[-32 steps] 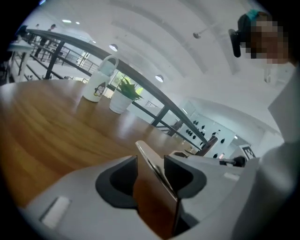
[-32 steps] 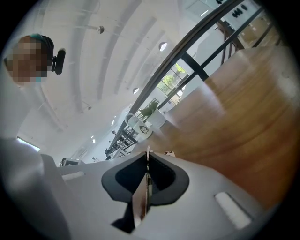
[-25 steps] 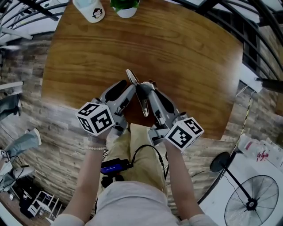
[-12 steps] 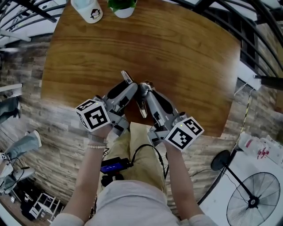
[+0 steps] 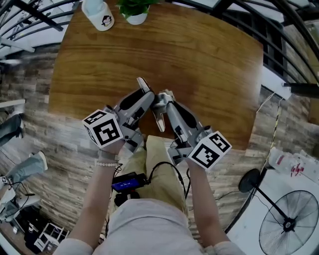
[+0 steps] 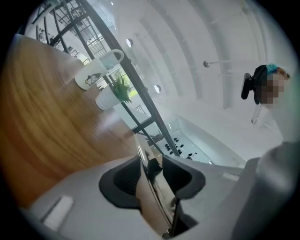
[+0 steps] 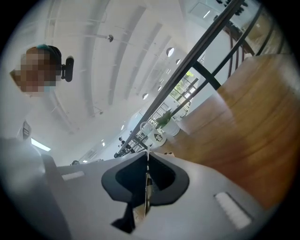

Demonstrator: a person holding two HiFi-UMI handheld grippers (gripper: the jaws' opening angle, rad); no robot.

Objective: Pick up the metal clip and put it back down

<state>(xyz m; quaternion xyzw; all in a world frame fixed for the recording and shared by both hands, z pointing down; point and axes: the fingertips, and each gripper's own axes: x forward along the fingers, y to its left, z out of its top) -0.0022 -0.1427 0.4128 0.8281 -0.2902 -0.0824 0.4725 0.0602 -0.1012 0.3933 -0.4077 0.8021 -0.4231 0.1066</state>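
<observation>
The metal clip (image 5: 159, 118) is a long shiny two-bladed piece held up over the near edge of the round wooden table (image 5: 199, 60). My left gripper (image 5: 149, 98) is shut on its upper blade, whose tip sticks out past the jaws. My right gripper (image 5: 162, 101) meets it from the right and is shut on the same clip. In the left gripper view the clip (image 6: 151, 183) runs as a bright strip between the closed pads. The right gripper view has the clip (image 7: 147, 187) edge-on as a thin line between its pads.
A white mug (image 5: 98, 12) and a small potted plant (image 5: 134, 14) stand at the table's far edge; the left gripper view also has the mug (image 6: 95, 72). A standing fan (image 5: 288, 226) is on the floor at lower right. Black railings ring the table.
Both grippers keep their hold on the clip. The pair has barely shifted, with the left gripper drifting slightly left.
</observation>
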